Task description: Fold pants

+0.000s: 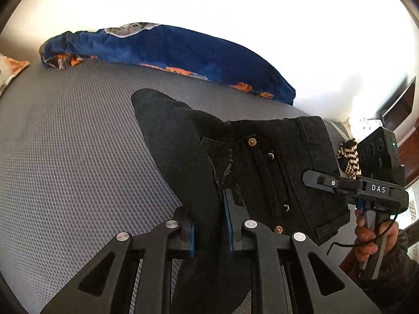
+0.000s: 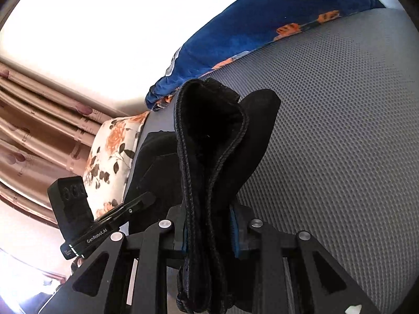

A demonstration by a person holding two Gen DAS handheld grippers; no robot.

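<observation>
The black pants [image 1: 262, 162] hang lifted above the grey mattress [image 1: 78, 157]. My left gripper [image 1: 209, 225] is shut on a fold of the black fabric near the fly and rivets. The waistband stretches right toward my right gripper [image 1: 309, 178], which clamps its far edge. In the right wrist view my right gripper [image 2: 209, 235] is shut on the bunched, layered waistband of the pants [image 2: 209, 144], which rises upright between the blue pads. The left gripper's tool [image 2: 104, 225] shows at lower left.
A blue blanket with orange print [image 1: 170, 49] lies along the far edge of the mattress, also in the right wrist view [image 2: 248, 31]. A floral pillow [image 2: 110, 157] and pink curtains [image 2: 31, 130] are at the left. The mattress [image 2: 340, 130] spreads right.
</observation>
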